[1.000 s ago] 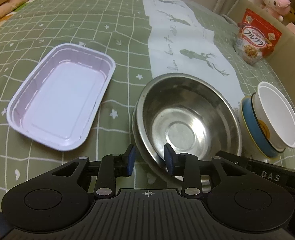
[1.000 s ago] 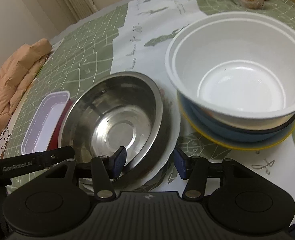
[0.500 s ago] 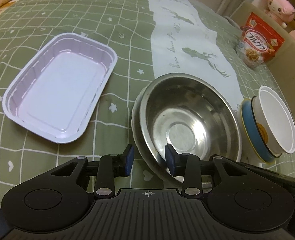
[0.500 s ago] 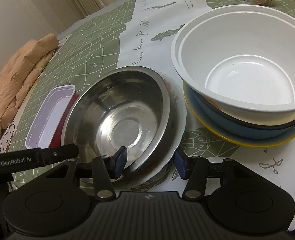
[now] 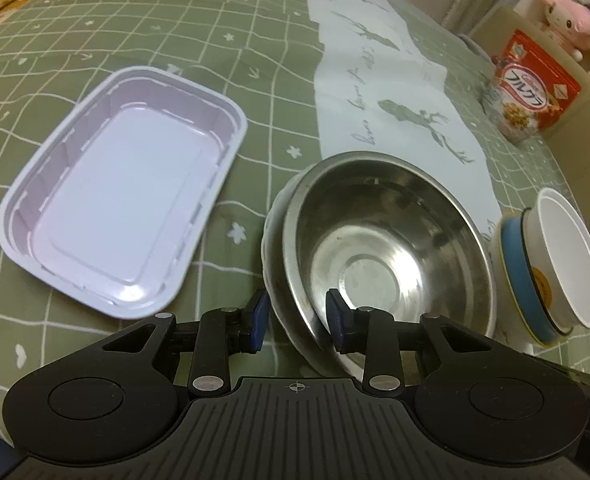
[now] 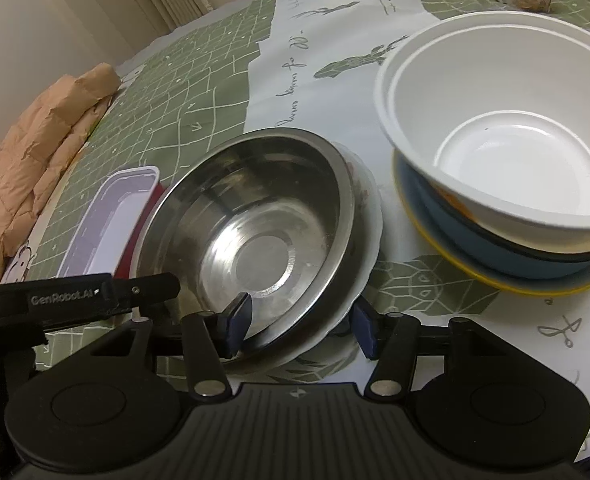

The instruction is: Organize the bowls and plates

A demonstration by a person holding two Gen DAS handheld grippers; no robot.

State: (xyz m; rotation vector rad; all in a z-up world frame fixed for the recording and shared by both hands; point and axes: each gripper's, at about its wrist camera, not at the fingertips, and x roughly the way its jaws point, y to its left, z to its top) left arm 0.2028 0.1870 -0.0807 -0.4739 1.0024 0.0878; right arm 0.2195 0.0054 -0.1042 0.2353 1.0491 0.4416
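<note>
A steel bowl (image 5: 387, 248) sits in a white plate (image 5: 273, 240) on the green checked cloth; both show in the right wrist view too, the bowl (image 6: 263, 232) and the plate (image 6: 369, 248). My left gripper (image 5: 297, 316) is open, its fingers straddling the near rims of bowl and plate. My right gripper (image 6: 301, 322) is open and straddles the same rims from the other side. A white bowl (image 6: 507, 136) is stacked on a blue bowl (image 6: 495, 252) and a yellow plate (image 6: 503, 284) to the right. A white rectangular tray (image 5: 123, 216) lies to the left.
A cereal bag (image 5: 529, 84) stands at the far right beside a pink plush toy (image 5: 569, 20). A white paper runner (image 5: 379, 92) crosses the cloth. A peach quilted jacket (image 6: 35, 148) lies at the table's left edge.
Both grippers have edged closer over the steel bowl and plate, so the rims now lie deeper between the open fingers. Nothing on the table has moved.
</note>
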